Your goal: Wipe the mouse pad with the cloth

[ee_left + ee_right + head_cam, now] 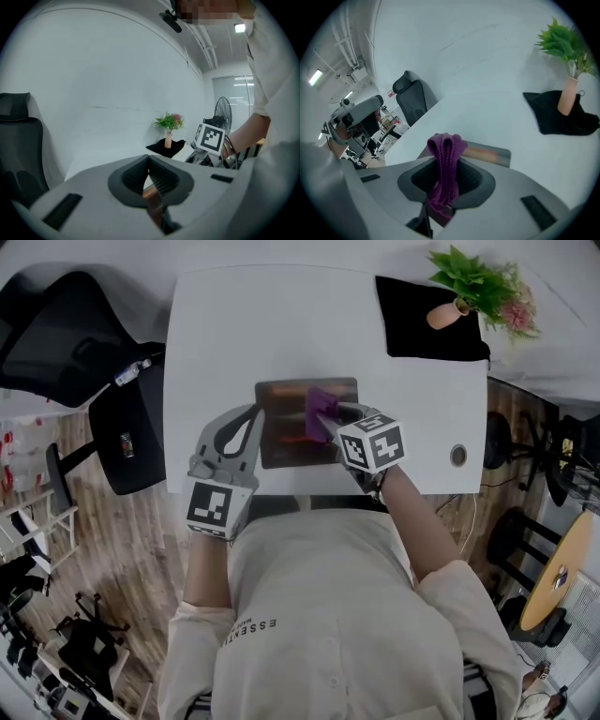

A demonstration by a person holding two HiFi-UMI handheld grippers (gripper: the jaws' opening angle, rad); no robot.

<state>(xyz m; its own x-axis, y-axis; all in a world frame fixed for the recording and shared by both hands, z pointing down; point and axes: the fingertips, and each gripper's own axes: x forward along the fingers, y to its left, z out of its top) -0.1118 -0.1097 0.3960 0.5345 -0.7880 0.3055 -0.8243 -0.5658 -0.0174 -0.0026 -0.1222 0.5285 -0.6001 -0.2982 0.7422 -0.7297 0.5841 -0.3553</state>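
Wiping stage, judged | right gripper clamps purple cloth over mouse pad, near table front edge | left gripper pinches mouse pad's left edge | next: press cloth flat, sweep across.

ribbed cloth, glossy mouse pad

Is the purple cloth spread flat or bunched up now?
Bunched up: the cloth is pinched in folds between the jaws of the right gripper, over the mouse pad.

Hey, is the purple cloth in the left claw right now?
No, the purple cloth is pinched in the right claw; the left claw grips the edge of the mouse pad.
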